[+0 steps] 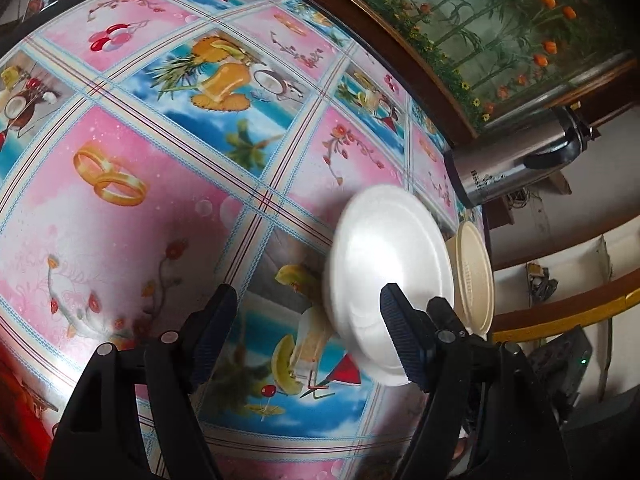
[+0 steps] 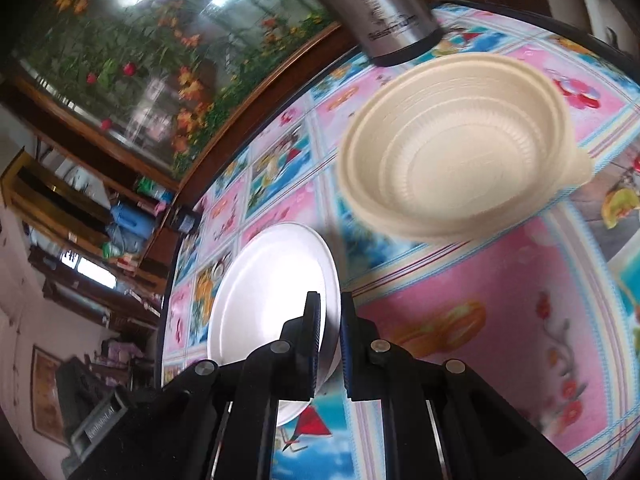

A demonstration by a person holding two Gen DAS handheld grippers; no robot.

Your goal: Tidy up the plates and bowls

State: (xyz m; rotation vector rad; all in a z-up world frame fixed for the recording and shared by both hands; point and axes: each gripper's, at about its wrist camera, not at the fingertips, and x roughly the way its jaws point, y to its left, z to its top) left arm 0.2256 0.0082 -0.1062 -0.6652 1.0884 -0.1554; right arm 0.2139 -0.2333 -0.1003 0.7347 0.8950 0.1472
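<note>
One white foam plate (image 2: 276,292), edge pinched by right hand-held gripper (image 2: 330,340); left hand-held gripper (image 1: 308,328) wide, w/ nothing gripped.

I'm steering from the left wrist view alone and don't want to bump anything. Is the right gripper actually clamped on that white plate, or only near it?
Observer: Clamped. In the right wrist view the right gripper is shut on the rim of the white plate, which it holds tilted on edge.
Operator: Good. The beige bowl is edge-on for me. Is anything in it?
Observer: No. The beige bowl opens toward the right wrist camera, and its ribbed inside is empty.
</note>
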